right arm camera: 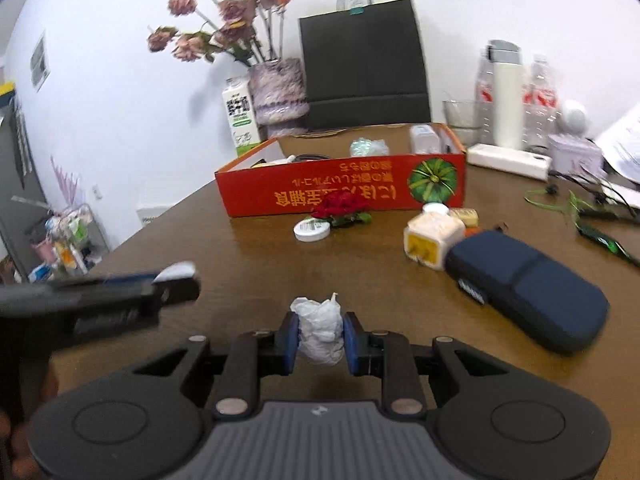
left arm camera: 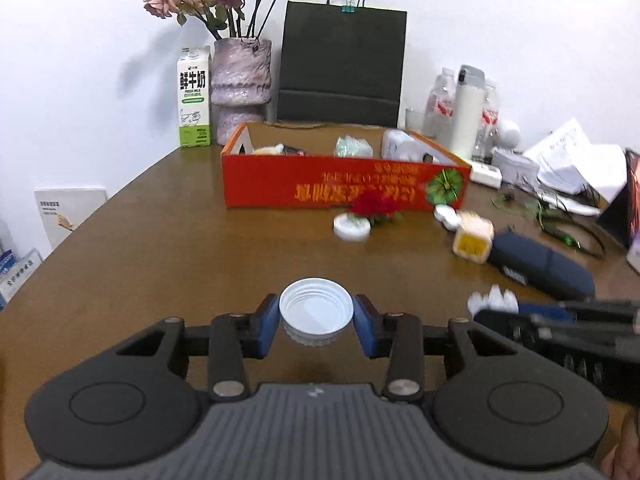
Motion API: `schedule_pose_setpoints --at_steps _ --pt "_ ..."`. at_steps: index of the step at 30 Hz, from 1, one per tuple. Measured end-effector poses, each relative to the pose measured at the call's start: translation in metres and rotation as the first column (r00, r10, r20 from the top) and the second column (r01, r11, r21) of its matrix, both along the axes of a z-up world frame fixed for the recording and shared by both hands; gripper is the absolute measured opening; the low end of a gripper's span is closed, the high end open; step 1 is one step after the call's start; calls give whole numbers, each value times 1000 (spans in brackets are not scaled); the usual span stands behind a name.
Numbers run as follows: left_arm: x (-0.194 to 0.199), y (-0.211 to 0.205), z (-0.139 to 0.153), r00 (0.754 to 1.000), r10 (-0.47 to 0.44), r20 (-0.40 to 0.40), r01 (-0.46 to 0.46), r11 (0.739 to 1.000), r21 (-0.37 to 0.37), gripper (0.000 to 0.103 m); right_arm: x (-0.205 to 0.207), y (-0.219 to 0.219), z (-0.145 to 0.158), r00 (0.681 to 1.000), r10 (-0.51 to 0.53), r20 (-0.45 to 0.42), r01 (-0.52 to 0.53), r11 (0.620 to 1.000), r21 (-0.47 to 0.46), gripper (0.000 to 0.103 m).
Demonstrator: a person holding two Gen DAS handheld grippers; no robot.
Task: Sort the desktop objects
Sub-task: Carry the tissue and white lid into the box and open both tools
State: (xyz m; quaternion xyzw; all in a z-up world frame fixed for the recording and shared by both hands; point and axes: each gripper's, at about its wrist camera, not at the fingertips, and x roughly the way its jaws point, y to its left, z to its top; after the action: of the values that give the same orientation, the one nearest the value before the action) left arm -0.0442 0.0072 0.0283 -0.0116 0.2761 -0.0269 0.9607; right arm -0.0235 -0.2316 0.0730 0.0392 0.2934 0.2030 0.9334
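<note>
The left claw (left arm camera: 316, 318) was clenched on a white screw cap (left arm camera: 316, 312), its blue pads pressing the ribbed rim from either side, the cap's open side facing up and held just above the brown counter (left arm camera: 160, 248). The right claw (right arm camera: 320, 338) was clenched on a crumpled white tissue wad (right arm camera: 320, 332), squeezed between its two blue pads and likewise clear of the counter.

Farther off, near the middle of the counter, stood an open red cardboard box (left arm camera: 344, 184) with printed lettering and a green pumpkin picture on its near wall; several small items lay inside it, too small to tell apart. Just in front of the box lay a red flower (left arm camera: 372, 204) and, touching it on the left, a round white lid (left arm camera: 351, 227). To the right of these lay a small cream-and-yellow bottle (right arm camera: 430, 240) on its side, its base toward the camera, right beside a dark blue zip case (right arm camera: 528, 284).

Behind the box stood a milk carton (left arm camera: 194, 98), a pink vase (left arm camera: 240, 84) of dried roses and a black paper bag (left arm camera: 342, 64) against the white wall. At the far right stood a white flask (left arm camera: 466, 112) among clear bottles, with loose papers (left arm camera: 572, 160) beyond.
</note>
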Motion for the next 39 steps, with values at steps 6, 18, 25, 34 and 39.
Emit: schedule_pose_setpoints --at_steps 6,18,25,34,39 --pt "-52 -6 0 999 22 34 -24 999 41 41 -43 -9 0 999 -38 25 38 999 3 22" --pt "-62 -10 24 991 -16 135 15 1000 12 41 -81 -27 21 980 -110 166 100 993 68 22" --pt "24 24 67 991 -3 136 15 996 -89 41 -5 -25 74 980 -34 196 16 996 91 23" --pt "236 57 106 998 10 54 -7 998 -57 41 183 28 121 993 52 103 -60 995 74 23" --pt "347 64 73 989 42 -140 -46 998 -31 41 299 73 108 1000 29 -5 -29 998 52 23"
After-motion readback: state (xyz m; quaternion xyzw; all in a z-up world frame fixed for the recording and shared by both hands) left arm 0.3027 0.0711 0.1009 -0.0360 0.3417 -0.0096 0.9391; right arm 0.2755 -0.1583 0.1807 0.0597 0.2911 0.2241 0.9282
